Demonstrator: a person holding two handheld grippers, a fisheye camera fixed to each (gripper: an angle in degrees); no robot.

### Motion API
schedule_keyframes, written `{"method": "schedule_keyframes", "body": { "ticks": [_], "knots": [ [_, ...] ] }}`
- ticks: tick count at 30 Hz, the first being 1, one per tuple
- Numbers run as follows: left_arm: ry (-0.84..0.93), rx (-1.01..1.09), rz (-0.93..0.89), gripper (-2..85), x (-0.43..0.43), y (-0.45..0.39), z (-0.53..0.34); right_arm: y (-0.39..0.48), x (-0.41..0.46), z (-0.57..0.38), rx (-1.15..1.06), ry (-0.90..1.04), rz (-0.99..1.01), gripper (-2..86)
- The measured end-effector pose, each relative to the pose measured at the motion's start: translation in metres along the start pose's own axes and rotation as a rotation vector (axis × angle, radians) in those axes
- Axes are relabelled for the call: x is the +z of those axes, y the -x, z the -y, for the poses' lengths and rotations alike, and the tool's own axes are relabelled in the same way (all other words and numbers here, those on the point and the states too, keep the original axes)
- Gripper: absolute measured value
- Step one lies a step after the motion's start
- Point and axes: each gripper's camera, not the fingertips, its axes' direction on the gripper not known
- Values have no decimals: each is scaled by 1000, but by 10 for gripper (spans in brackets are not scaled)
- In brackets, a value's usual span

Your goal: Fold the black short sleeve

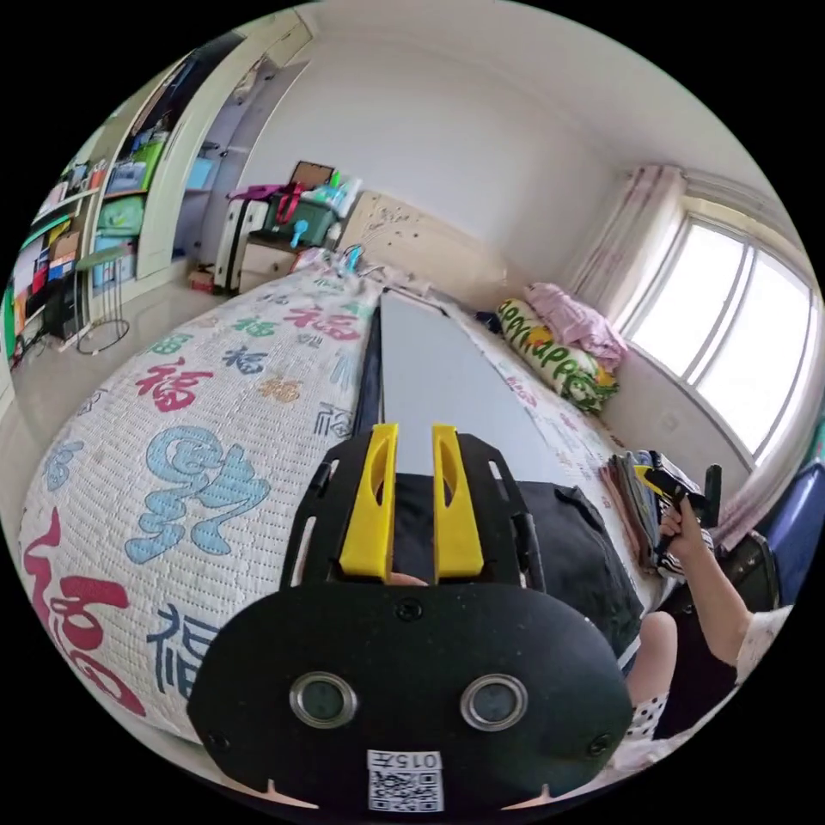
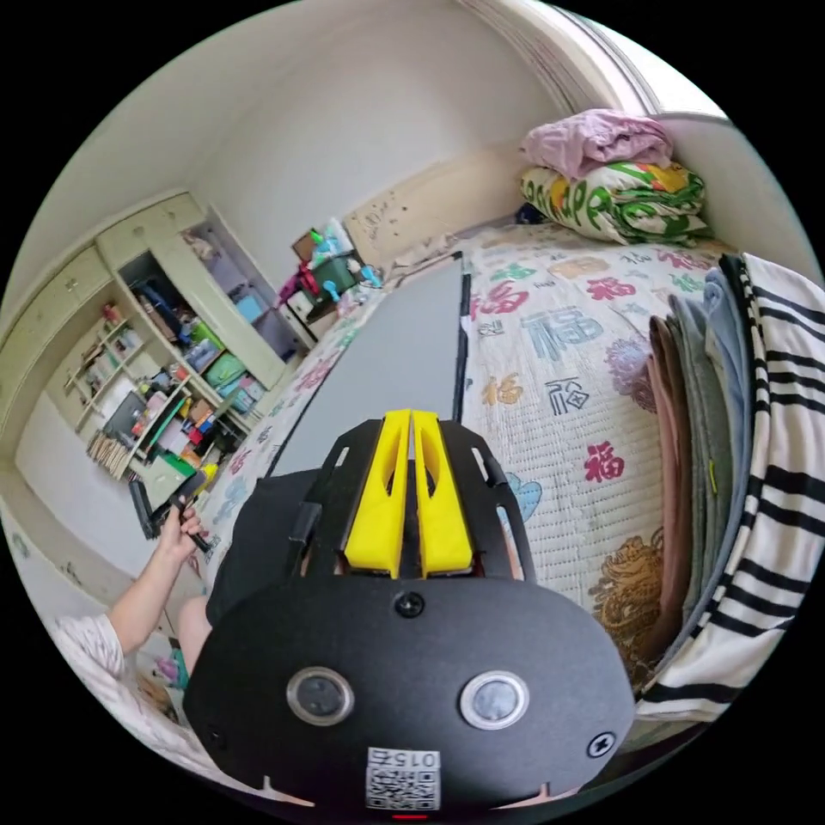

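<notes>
Your left gripper [image 1: 411, 447] is parted and your right gripper [image 2: 411, 430] clenched empty above the shirt [image 1: 584, 550] on the board [image 1: 438, 378]; grasp its hem next.

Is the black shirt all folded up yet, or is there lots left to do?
It looks partly done: the black shirt lies bunched on the grey board, not yet a neat fold. Both tongs hover above it, the left tongs slightly open, the right tongs nearly closed, gripping nothing. A folded pile sits alongside. Final folds remain.
</notes>
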Motion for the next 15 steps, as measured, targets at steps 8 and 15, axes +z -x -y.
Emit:
{"method": "schedule_keyframes", "body": {
  "ticks": [8, 15],
  "knots": [
    [199, -224, -169, 107, -57, 63, -101, -103, -49, -53, 176, 230, 86, 93],
    [436, -218, -62, 103, -43, 48, -169, -161, -56, -47, 312, 367, 50, 119]
  ]
}}
